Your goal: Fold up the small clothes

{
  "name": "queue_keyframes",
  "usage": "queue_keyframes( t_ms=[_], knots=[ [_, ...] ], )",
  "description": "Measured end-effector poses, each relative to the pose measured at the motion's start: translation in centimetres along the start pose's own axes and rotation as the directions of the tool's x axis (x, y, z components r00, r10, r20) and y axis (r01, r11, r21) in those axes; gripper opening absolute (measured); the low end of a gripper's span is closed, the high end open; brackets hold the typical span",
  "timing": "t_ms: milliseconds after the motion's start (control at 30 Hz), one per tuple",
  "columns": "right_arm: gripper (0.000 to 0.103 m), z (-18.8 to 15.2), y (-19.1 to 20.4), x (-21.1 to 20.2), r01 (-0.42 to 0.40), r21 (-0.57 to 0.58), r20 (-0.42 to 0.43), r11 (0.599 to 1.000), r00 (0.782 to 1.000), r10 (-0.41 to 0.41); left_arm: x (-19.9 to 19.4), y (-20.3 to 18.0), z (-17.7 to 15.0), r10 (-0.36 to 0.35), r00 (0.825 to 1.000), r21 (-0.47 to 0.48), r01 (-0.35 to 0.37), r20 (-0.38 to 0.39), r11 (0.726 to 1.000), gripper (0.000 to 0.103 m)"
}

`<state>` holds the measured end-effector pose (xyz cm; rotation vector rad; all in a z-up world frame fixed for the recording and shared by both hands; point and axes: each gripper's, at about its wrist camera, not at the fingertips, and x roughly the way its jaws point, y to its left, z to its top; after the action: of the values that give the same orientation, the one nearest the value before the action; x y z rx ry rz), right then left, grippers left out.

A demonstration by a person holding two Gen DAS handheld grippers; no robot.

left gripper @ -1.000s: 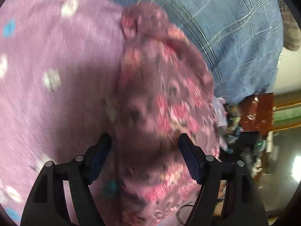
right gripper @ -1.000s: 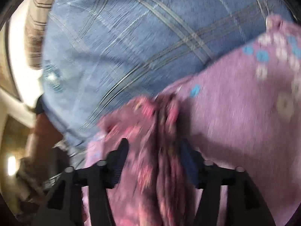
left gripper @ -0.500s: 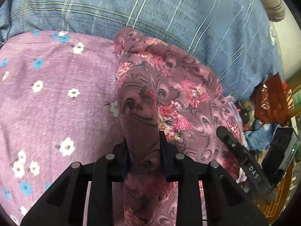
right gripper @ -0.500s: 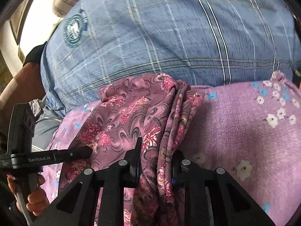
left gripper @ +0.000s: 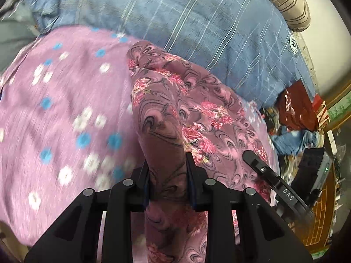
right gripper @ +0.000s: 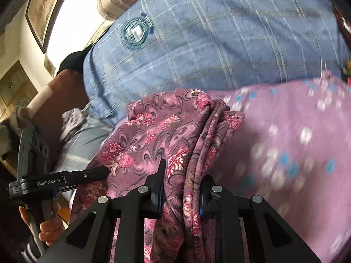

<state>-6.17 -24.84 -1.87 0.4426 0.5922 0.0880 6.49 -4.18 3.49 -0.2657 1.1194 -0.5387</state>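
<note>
A mauve garment with pink flowers and dark swirls (left gripper: 186, 109) is stretched between both grippers above a bed. My left gripper (left gripper: 167, 168) is shut on one bunched edge of it, cloth filling the gap between the pads. In the right wrist view the same garment (right gripper: 158, 135) hangs in folds, and my right gripper (right gripper: 181, 175) is shut on a thick bundle of its edge. The right gripper's finger (left gripper: 265, 171) shows at the right of the left view; the left gripper (right gripper: 65, 178) shows at the left of the right view, held by a hand (right gripper: 47, 225).
Under the garment lies a purple sheet with white and blue flowers (left gripper: 65, 114) on a blue checked bedcover (left gripper: 208, 22). A striped bolster (left gripper: 289, 0) is at the far end. Beside the bed are a red bag (left gripper: 296, 107) and clutter. A framed picture (right gripper: 41, 13) hangs on the wall.
Both grippers went from open around the garment's edge to shut on it. They then pulled back and upward with the cloth, so more bedcover and room show.
</note>
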Motion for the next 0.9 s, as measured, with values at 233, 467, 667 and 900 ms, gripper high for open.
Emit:
queue_keyframes(
  t_ms=[233,467,667,900],
  knots=[
    [0.028,-8.4,-1.4,2.4,-0.003,0.075,-0.153,0.997,0.988,0.015,3.2,5.7,-6.2,0.052,0.99,-0.041,-0.057,-0.13,0.997,0.041],
    [0.04,-6.2,-3.3,-0.4,0.01,0.145,-0.044,0.989,0.999,-0.003,0.7,5.7,-3.2,0.008,0.999,-0.013,-0.009,-0.037,1.0,0.046],
    [0.039,-1.8,-2.3,1.9,0.015,0.119,0.012,0.993,1.0,-0.017,4.7,2.1,2.4,0.114,0.993,0.086,-0.111,-0.021,0.99,0.046],
    [0.005,-0.1,-0.8,7.5,0.104,-0.053,-0.041,0.993,0.993,-0.107,10.9,1.3,7.3,0.249,0.968,0.101,-0.246,-0.02,0.964,0.051]
  ],
)
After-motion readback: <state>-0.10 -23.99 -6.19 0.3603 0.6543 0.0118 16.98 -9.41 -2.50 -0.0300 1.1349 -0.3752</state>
